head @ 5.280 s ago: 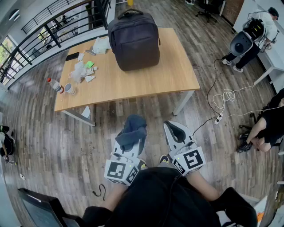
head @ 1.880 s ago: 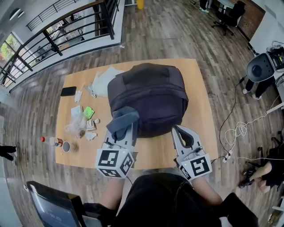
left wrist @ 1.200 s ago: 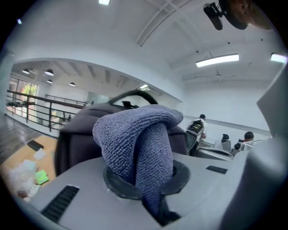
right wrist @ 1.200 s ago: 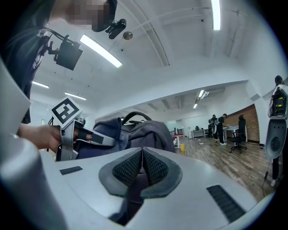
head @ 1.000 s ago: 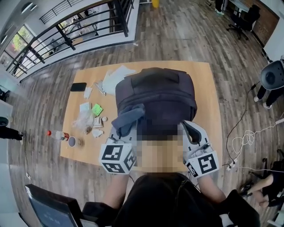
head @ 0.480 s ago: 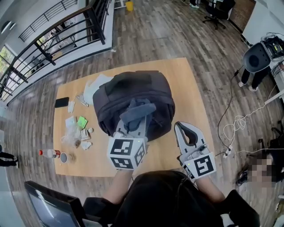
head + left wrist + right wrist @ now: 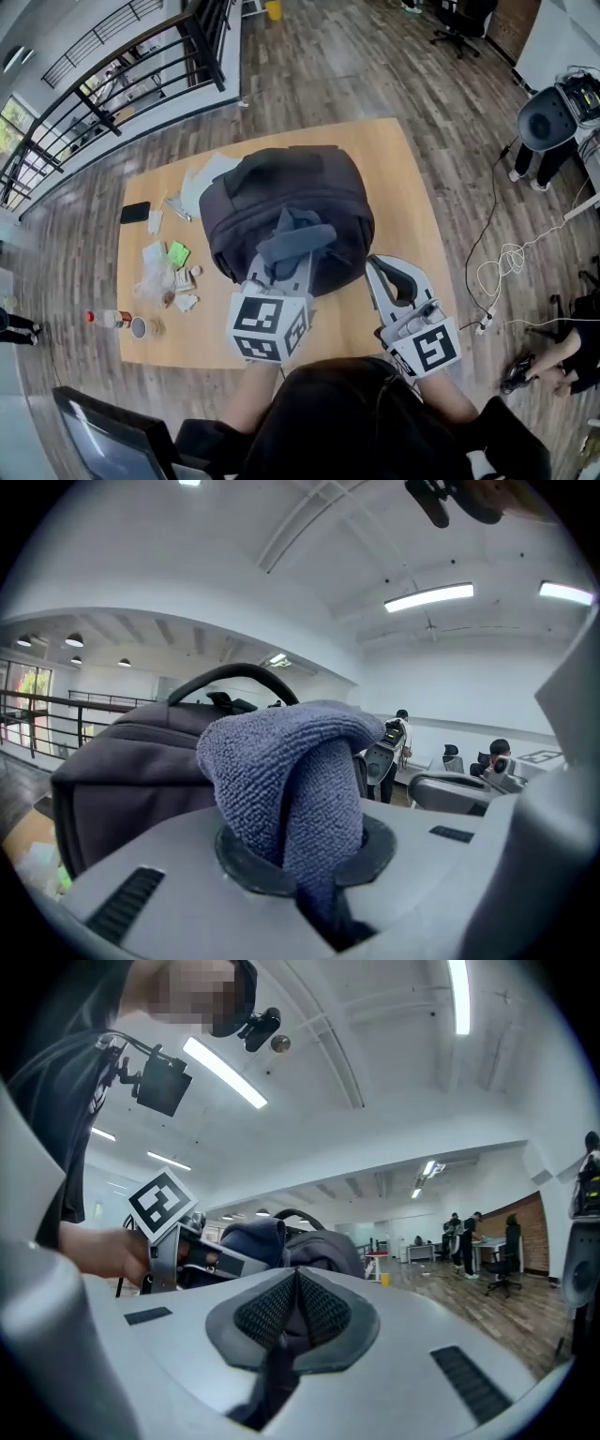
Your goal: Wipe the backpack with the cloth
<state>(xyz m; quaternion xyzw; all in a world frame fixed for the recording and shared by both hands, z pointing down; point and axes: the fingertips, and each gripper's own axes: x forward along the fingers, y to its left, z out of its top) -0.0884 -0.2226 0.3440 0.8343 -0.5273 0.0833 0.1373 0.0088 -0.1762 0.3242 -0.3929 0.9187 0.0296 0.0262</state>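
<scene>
My left gripper (image 7: 284, 269) has its jaws clamped on the bunched blue cloth (image 7: 296, 236), holding it over the near side of the dark backpack (image 7: 272, 187) lying on the wooden table (image 7: 405, 187), while my right gripper (image 7: 382, 266), pinched closed and empty, sits just beside the bag's near right edge.

Left gripper (image 7: 284, 265): jaws clamped on the cloth (image 7: 294, 238), which bunches up beyond the tips. It reaches over the near face of the backpack (image 7: 281, 187), tipped slightly down. Right gripper (image 7: 386, 274): jaws pressed together with nothing between them, held level just beside the backpack's near right edge. Left forearm (image 7: 246, 405) bare, extended toward the backpack.
</scene>
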